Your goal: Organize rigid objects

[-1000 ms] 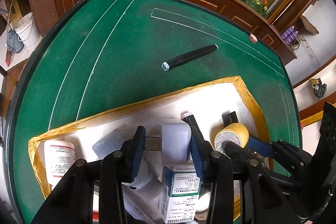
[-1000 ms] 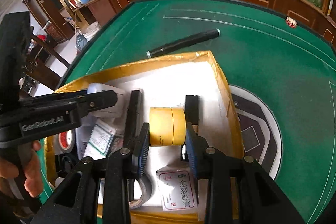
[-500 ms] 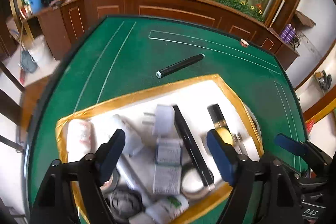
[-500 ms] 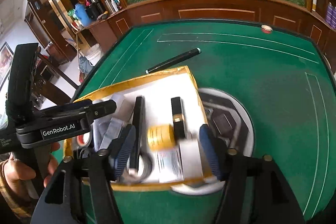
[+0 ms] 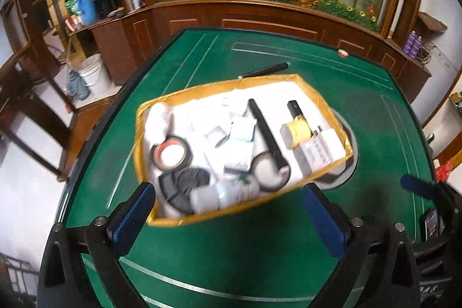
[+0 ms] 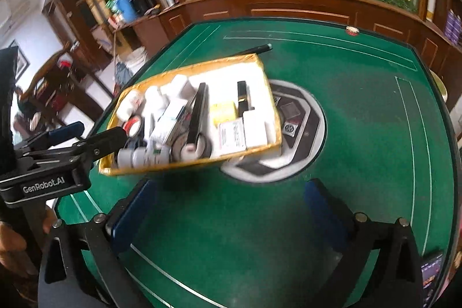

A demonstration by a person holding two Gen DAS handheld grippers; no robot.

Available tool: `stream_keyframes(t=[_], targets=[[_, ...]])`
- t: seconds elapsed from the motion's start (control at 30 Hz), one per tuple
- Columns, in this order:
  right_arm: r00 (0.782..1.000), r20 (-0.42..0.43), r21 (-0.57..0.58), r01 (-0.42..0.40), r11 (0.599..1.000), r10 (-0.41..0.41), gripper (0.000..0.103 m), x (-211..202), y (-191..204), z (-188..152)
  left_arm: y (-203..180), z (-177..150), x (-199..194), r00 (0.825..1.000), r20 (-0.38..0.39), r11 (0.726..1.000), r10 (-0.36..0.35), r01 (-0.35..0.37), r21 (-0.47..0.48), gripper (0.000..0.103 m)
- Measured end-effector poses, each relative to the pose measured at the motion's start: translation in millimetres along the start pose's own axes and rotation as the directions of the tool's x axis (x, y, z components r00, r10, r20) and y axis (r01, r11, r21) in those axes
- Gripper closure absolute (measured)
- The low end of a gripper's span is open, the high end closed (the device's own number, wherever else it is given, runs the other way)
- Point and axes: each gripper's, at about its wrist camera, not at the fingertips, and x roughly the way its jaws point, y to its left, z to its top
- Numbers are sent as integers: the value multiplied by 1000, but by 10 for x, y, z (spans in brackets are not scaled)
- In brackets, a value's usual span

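**Both claws empty above the near edge, one pen left outside the tray**

Nearest us, the left gripper (image 5: 228,217) and the right gripper (image 6: 228,214) hang over the bare green tabletop (image 5: 260,250) by its near edge. The jaws of both are opening, already spread wide, with nothing between them.

Beyond them, around the middle of the tabletop, sits the yellow-rimmed tray (image 5: 323,103), partly covering the round centre panel (image 6: 306,117). It is crowded: a yellow tape roll (image 5: 299,130), a long black bar (image 5: 265,132), a red-cored tape roll (image 5: 170,153), white bottles and small boxes. Blur hides finer detail.

We judge this a pause between picks, with the tray nearly filled. The one loose item is the black pen (image 5: 265,70), on the tabletop just past the tray's far edge. Its long axis runs roughly along that edge, the pale-tipped end toward the far right corner of the tray.

The next move likely calls for a reach over the full tray, jaws turned across the pen's narrow body and low enough to catch a thin thing lying flat.
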Motion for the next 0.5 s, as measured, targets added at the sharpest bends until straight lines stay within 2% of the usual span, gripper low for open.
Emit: stream_keyframes(t=[0.13, 0.3, 0.5], targets=[[999, 0, -63, 35, 997, -35, 0, -87, 102, 60, 96, -131, -137, 1000, -11, 998, 19, -19, -55, 1], [1000, 21, -101, 14, 995, -12, 0, -212, 208, 108, 137, -230, -243, 996, -23, 993, 88, -89, -77, 1], [1000, 20, -132, -13, 991, 16, 0, -277, 320, 88, 117, -321, -341, 995, -15, 990, 100, -101, -103, 1]])
